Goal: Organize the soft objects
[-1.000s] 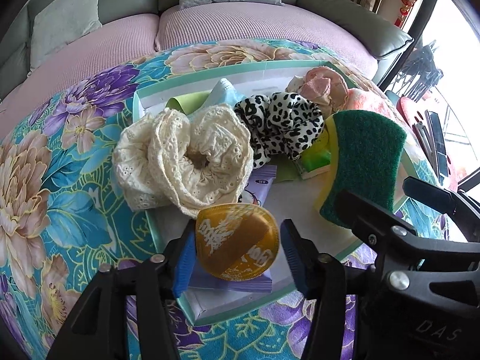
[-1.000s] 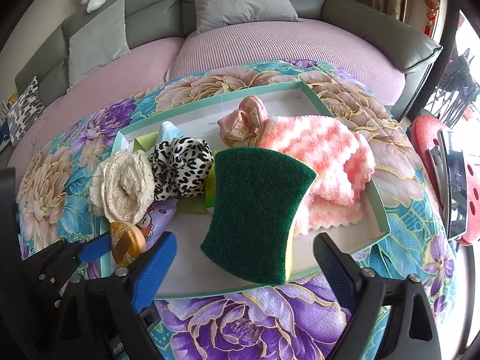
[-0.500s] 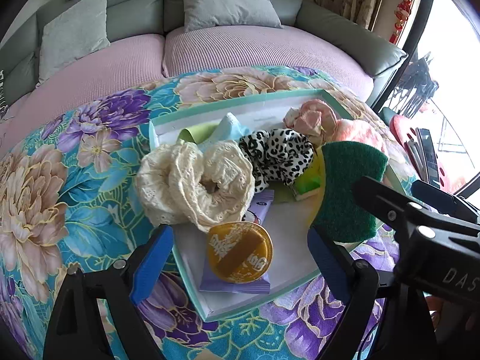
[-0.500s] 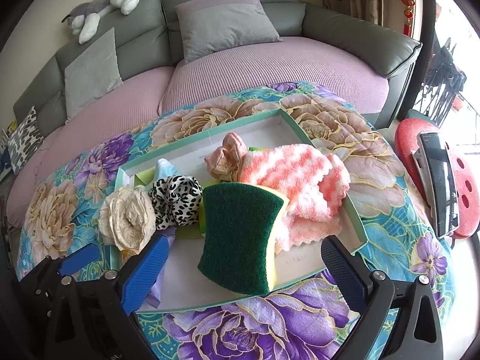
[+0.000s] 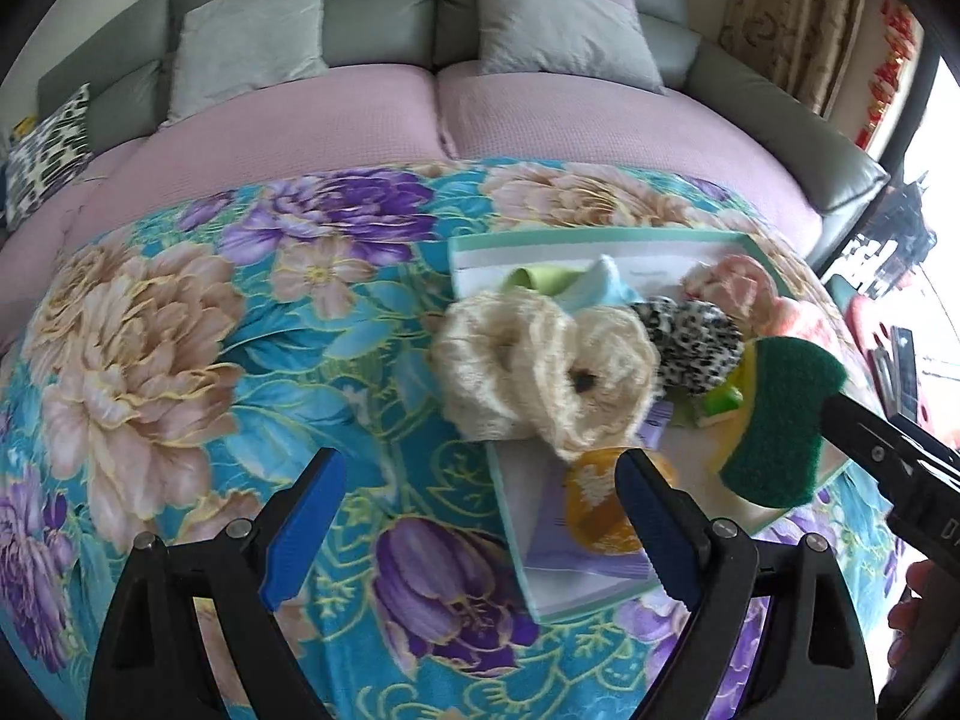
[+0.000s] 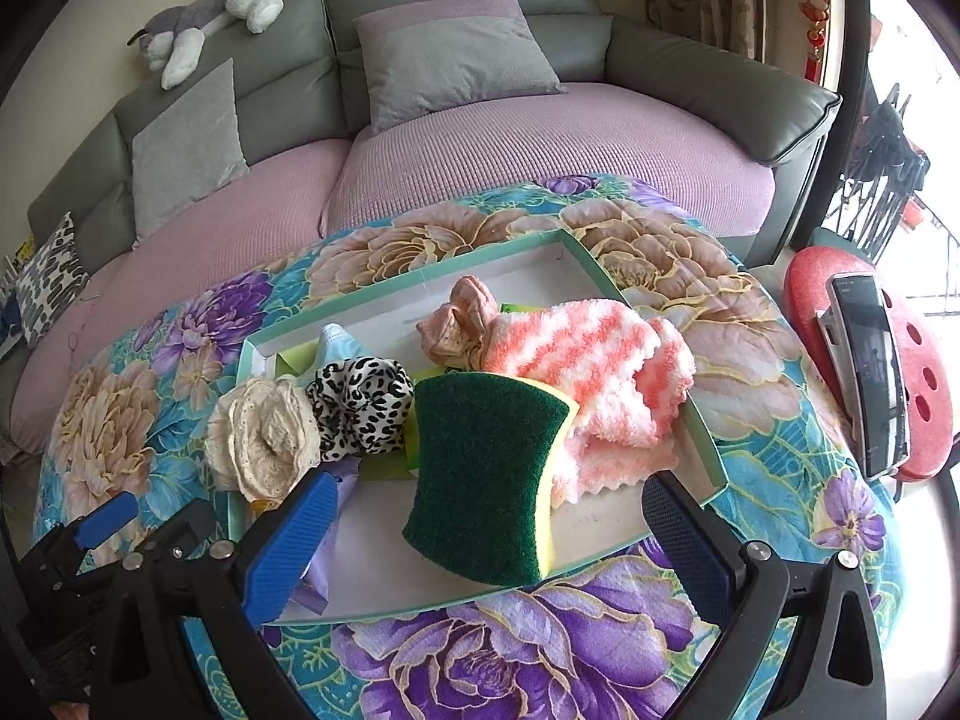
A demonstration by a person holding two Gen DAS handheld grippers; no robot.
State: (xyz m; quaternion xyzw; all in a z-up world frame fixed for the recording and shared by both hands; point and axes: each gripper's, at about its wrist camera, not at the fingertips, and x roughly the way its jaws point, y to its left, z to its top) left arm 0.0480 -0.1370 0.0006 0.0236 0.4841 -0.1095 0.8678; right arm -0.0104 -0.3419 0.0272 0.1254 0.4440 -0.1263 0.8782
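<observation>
A shallow green-rimmed tray (image 6: 702,444) on the floral tablecloth holds a green and yellow sponge (image 6: 486,480), a pink striped cloth (image 6: 600,360), a pink scrunchie (image 6: 459,324), a leopard scrunchie (image 6: 360,408), a cream lace scrunchie (image 5: 540,372) and an orange puff (image 5: 594,504) on a purple packet (image 5: 570,558). My left gripper (image 5: 480,516) is open and empty, over the tablecloth left of the tray; its right finger overlaps the puff. My right gripper (image 6: 486,546) is open and empty, in front of the sponge.
A grey sofa (image 6: 480,60) with pink seat covers and cushions stands behind the table. A plush dog (image 6: 210,12) lies on its backrest. A red stool (image 6: 900,360) with a phone (image 6: 870,360) on it stands at the right.
My left gripper opened, let go of the orange puff in the tray, drew back and swung left. My right gripper drew back and up from the sponge.
</observation>
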